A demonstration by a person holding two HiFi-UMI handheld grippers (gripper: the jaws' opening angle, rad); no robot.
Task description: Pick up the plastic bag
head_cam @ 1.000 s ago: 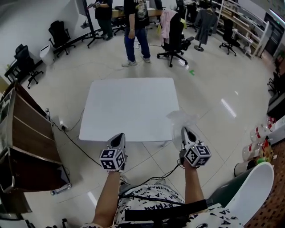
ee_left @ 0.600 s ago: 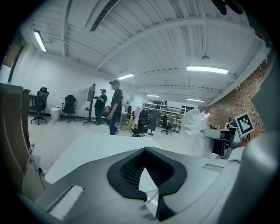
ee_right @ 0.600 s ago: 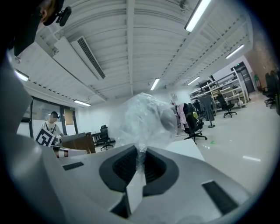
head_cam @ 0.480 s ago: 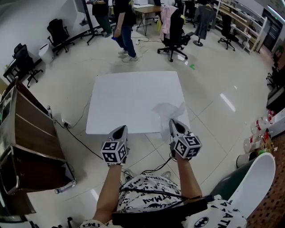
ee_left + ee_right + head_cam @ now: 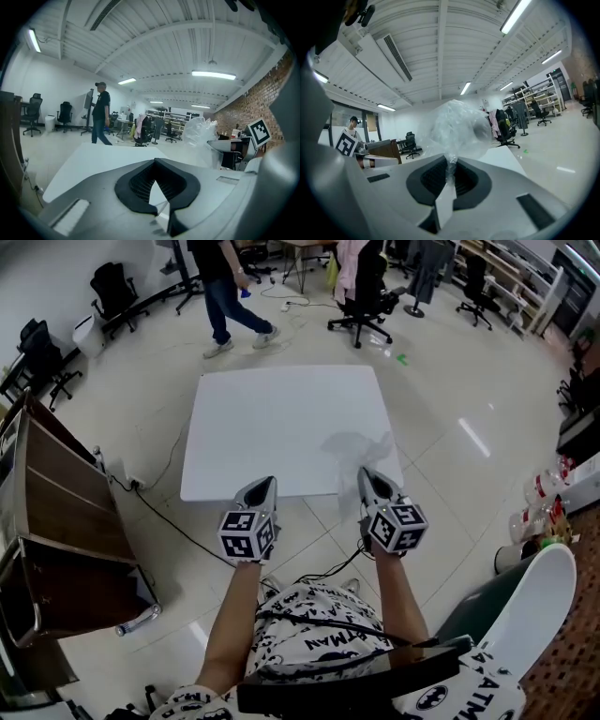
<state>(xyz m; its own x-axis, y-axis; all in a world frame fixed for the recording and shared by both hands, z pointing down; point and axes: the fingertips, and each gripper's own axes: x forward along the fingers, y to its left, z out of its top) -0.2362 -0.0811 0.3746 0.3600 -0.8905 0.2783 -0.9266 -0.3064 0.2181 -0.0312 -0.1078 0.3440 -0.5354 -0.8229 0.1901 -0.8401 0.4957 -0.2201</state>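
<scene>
The clear, crumpled plastic bag [image 5: 357,450] hangs off the tip of my right gripper [image 5: 369,478] above the near right corner of the white table [image 5: 272,423]. In the right gripper view the jaws are shut on a twisted neck of the bag [image 5: 457,127], which balloons out just beyond my right gripper [image 5: 451,165]. My left gripper [image 5: 260,491] hovers at the table's near edge, shut and holding nothing. From the left gripper view, the bag [image 5: 199,133] floats to the right, well apart from my left gripper [image 5: 155,162].
A person [image 5: 221,285] walks across the floor beyond the table. Office chairs [image 5: 367,292] stand at the back. A wooden cabinet [image 5: 52,512] sits to the left, with a cable [image 5: 173,521] on the floor. Bottles [image 5: 542,507] and a white chair back [image 5: 525,624] are at the right.
My right gripper has carried the bag leftward from beside the table to over its near right corner. The left gripper has stayed near the table's front edge. The person behind has walked left.
</scene>
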